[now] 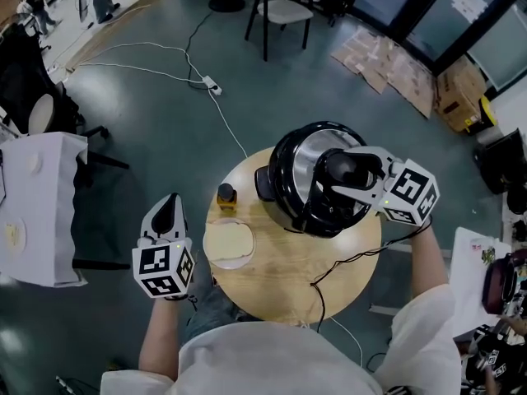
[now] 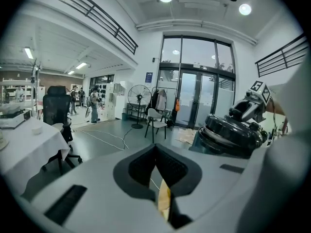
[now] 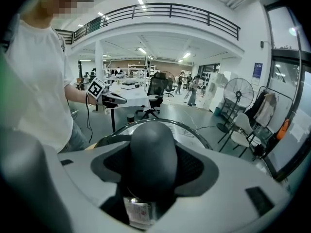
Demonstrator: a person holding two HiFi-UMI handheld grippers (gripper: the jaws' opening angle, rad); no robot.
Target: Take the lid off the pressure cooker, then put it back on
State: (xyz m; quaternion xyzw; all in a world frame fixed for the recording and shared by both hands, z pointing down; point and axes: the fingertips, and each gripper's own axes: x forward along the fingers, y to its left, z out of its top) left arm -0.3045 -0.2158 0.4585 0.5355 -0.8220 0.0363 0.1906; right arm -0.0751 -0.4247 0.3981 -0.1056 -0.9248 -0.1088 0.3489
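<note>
My right gripper [image 1: 350,178] is clamped on the lid's knob [image 3: 148,161], with the lid [image 1: 306,164] on the pressure cooker [image 1: 265,183] just below my fingers. I should hold it level and turn squarely. My left gripper [image 1: 170,208] is closed and empty, well apart.

Two hand-held grippers [image 1: 170,208] [image 1: 350,171] — one pressure cooker [image 1: 274,192], one lid [image 1: 300,159], one round table [image 1: 288,282], one small jar [image 1: 226,196], one pale dish [image 1: 229,243].
</note>
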